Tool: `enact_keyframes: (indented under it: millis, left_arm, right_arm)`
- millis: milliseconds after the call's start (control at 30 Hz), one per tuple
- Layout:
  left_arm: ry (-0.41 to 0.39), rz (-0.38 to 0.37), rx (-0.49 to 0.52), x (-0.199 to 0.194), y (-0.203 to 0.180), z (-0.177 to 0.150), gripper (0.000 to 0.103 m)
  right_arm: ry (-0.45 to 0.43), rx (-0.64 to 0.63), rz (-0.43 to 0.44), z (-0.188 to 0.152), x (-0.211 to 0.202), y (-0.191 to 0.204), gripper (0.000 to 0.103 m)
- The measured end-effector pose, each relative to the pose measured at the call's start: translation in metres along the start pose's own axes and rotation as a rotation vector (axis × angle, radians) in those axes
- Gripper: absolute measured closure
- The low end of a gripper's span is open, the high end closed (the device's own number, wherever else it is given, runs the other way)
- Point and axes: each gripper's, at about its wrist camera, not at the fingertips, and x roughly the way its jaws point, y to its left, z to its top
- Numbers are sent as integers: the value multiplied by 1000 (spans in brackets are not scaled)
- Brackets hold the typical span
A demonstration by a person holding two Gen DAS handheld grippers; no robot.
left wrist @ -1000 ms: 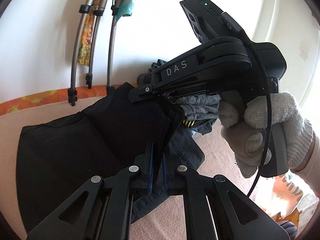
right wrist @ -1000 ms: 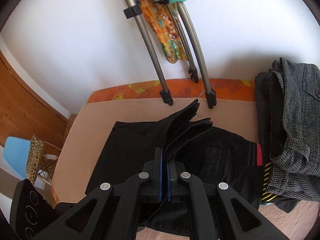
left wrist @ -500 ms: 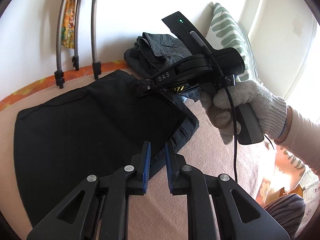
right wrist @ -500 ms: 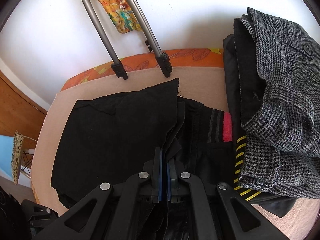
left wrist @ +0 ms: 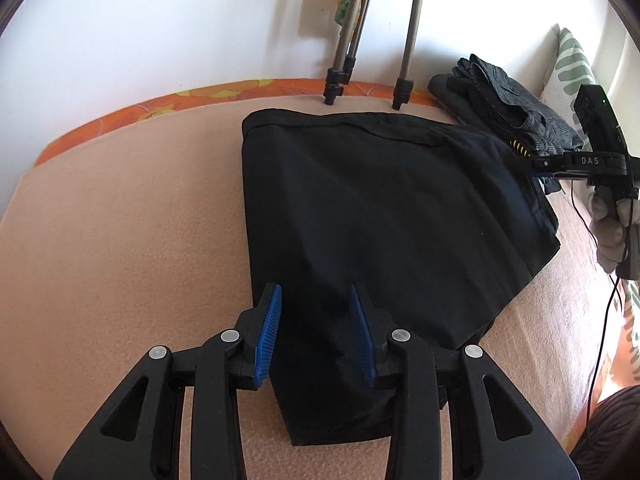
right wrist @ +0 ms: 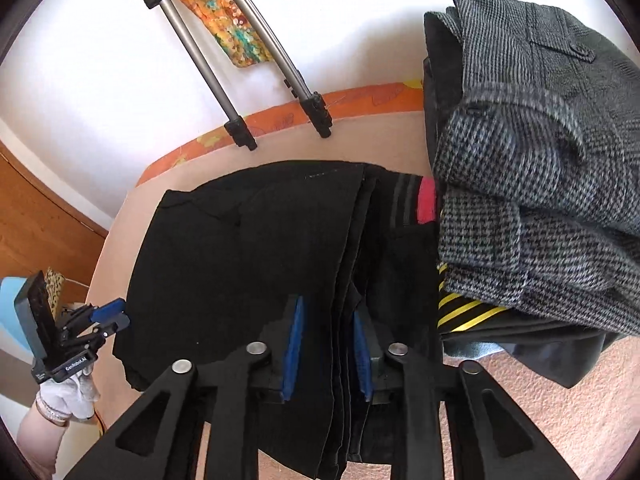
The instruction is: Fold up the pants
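Black pants (left wrist: 384, 216) lay folded flat on a peach-coloured mattress (left wrist: 120, 240), the stacked layer edges running along the side nearest a pile of other clothes. Left gripper (left wrist: 316, 332) sat over the near corner of the pants, blue pads (left wrist: 267, 340) spread wide, black cloth visible between them but nothing pinched; whether the tips touched the fabric could not be told. Right gripper (right wrist: 327, 344) was likewise parted, its pads (right wrist: 291, 344) standing either side of the layered fold edges of the pants (right wrist: 240, 248), the edges passing between them without being squeezed. In the left wrist view the right gripper (left wrist: 536, 166) showed at the far right edge of the pants, held by a grey-gloved hand (left wrist: 610, 232); its tips were too small there to judge. In the right wrist view the left gripper (right wrist: 108, 316) showed at the left corner of the pants, blue pads apart, in a white-gloved hand (right wrist: 70, 394). A grey houndstooth garment (right wrist: 540, 168) lay on top of a dark pile just beside the pants, with a yellow-striped band (right wrist: 464, 312) and a red patch (right wrist: 427, 202) showing at its edge. Tripod legs (left wrist: 406, 64) stood on the orange border of the mattress (left wrist: 224, 88) against a white wall (left wrist: 160, 20), near the far edge of the pants. A patterned cloth (right wrist: 228, 20) hung among the legs. A green-and-white pillow (left wrist: 568, 68) lay behind the pile.
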Motion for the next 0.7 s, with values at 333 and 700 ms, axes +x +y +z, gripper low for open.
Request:
enact_keyframes:
  millis: [333, 700]
  left_arm:
    - [-36, 14, -90, -21, 11, -10, 51]
    - [-28, 13, -164, -4, 20, -21, 51]
  right_arm:
    - [39, -71, -217, 23, 25, 13, 87]
    - [-91, -207, -215, 21, -10, 98, 55]
